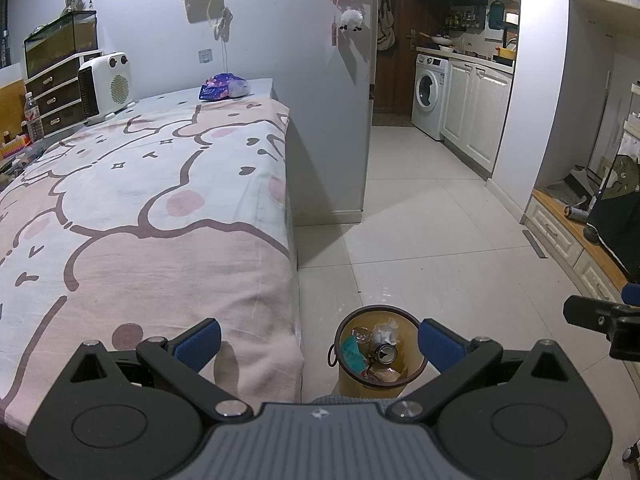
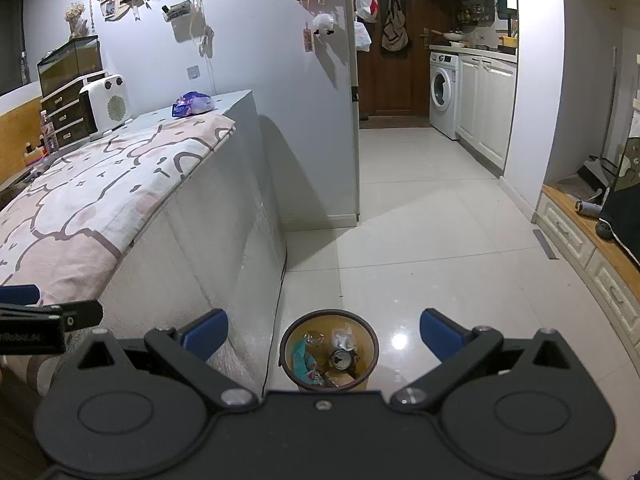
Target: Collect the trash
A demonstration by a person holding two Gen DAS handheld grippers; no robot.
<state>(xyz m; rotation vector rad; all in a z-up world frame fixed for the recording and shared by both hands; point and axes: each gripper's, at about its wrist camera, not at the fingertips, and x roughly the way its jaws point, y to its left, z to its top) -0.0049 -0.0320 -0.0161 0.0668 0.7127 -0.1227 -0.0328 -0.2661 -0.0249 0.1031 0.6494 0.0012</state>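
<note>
Blue-padded fingers gape wide and empty on both the left gripper and right gripper. Between and below them stands the trash bin, already holding a can and wrappers. Best look next: the purple packet, far ahead on the bed.

Pink-and-white cartoon bedsheet with brown outlines; tan wastebasket, dark brown rim; blue gripper fingertips; white heater; pale floor tiles.

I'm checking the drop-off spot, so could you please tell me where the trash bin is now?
The trash bin stands on the tiled floor beside the bed's foot corner, low in both wrist views between each gripper's open fingers.
</note>
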